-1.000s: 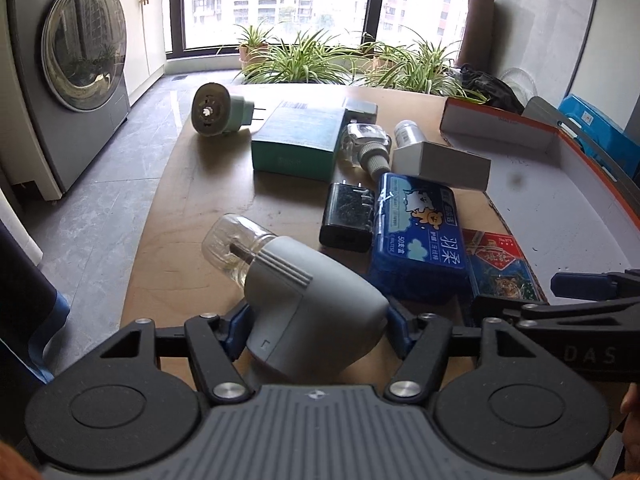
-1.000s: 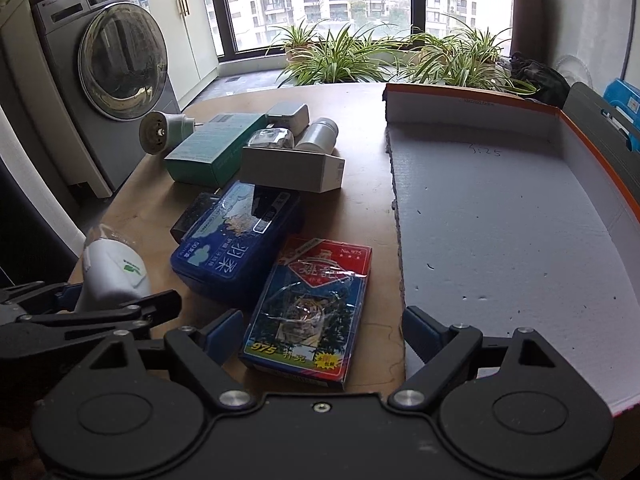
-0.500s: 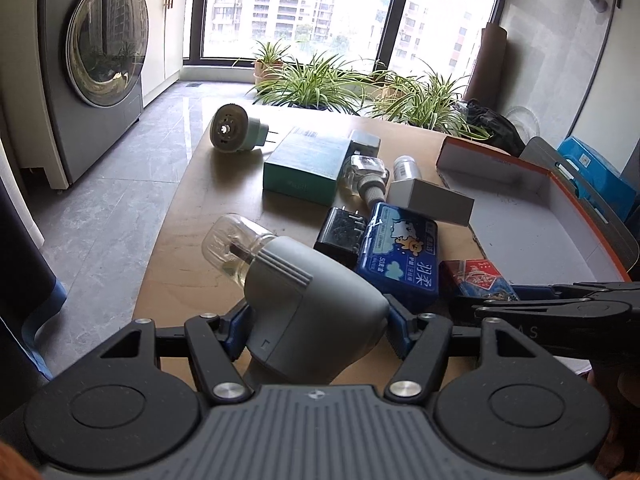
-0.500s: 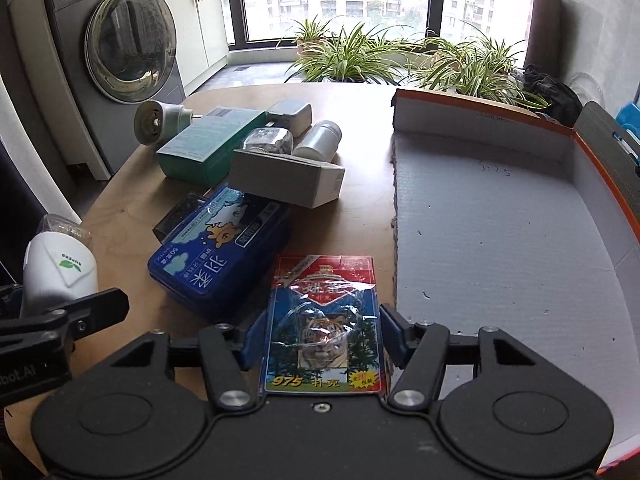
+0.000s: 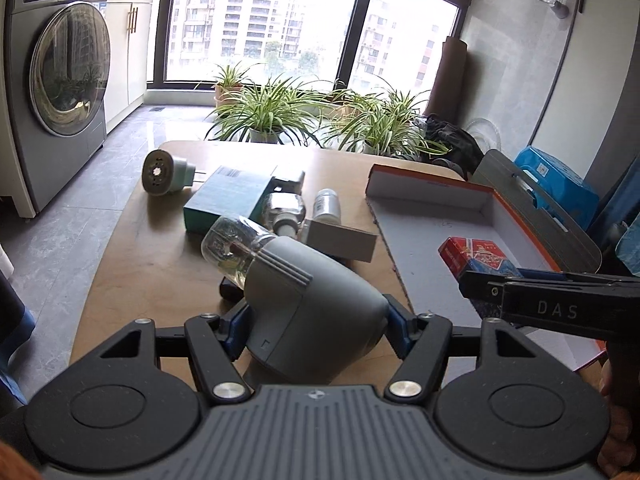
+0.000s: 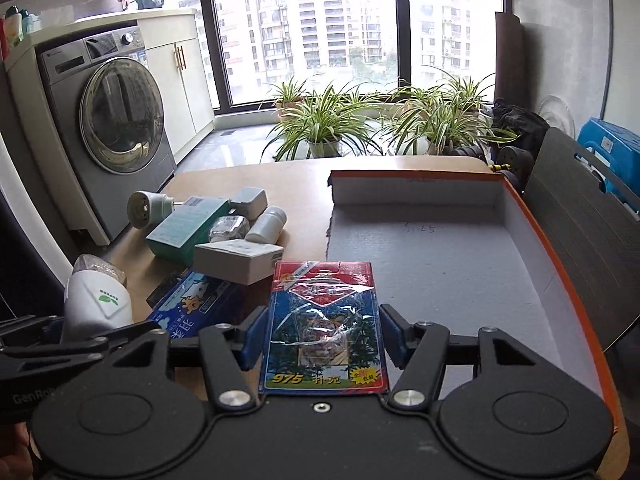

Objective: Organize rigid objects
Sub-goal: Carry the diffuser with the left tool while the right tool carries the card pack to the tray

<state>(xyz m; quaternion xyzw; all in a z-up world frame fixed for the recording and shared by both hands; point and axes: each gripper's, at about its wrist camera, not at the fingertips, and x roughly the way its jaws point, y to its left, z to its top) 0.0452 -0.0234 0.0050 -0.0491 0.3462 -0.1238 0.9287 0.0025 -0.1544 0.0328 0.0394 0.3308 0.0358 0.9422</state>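
The left gripper is clamped across the broad grey body of a plug-in mosquito repellent heater, its clear liquid bottle pointing forward and away from the fingers, probably because the wide housing gives the pads a firmer seat than the slick bottle would. The right gripper is clenched on the long sides of a pack of playing cards; its jaws have just been closing, and the pack now sits squarely between them, held flat with its printed face up, so it could be laid down without turning. Both loads look lifted clear of the worktop. Ahead and to the right of the right gripper lies the open cardboard box, orange-edged and bare inside, the likely place for everything. Ahead and to the left of it, the unsorted heap stays on the worktop: a blue tissue pack, a white carton, a teal box, a small white bottle, a grey adapter and a second repellent heater.
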